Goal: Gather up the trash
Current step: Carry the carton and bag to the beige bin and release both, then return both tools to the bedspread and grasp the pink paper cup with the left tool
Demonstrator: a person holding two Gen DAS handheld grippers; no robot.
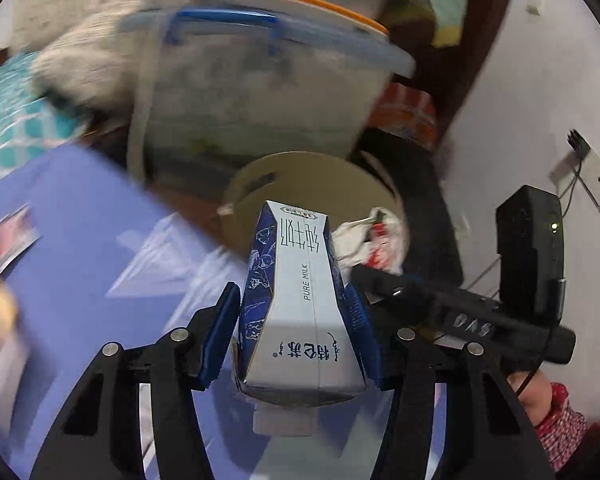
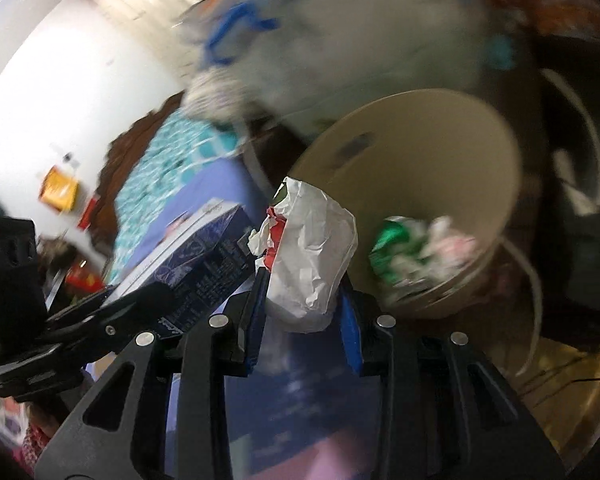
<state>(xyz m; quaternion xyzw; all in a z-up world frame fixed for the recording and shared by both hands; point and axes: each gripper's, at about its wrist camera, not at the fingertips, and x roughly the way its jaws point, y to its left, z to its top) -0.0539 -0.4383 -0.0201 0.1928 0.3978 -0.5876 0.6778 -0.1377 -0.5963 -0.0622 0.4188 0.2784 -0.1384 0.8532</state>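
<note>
My left gripper [image 1: 292, 312] is shut on a blue and white milk carton [image 1: 296, 300], held lengthwise above the blue table toward a beige round bin [image 1: 300, 168]. The carton also shows in the right wrist view [image 2: 196, 256]. My right gripper [image 2: 304, 288] is shut on a crumpled white and red paper wrapper [image 2: 312, 248], close to the bin's rim [image 2: 500, 152]. The wrapper shows in the left wrist view [image 1: 368, 240] to the right of the carton. Green and white trash [image 2: 412, 248] lies inside the bin.
A clear storage box with blue handle [image 1: 252, 80] stands behind the bin. The blue tablecloth [image 1: 80, 240] carries a small packet [image 1: 12, 240] at left. A teal patterned cloth [image 2: 172, 152] lies beyond. A white wall [image 1: 540, 80] is on the right.
</note>
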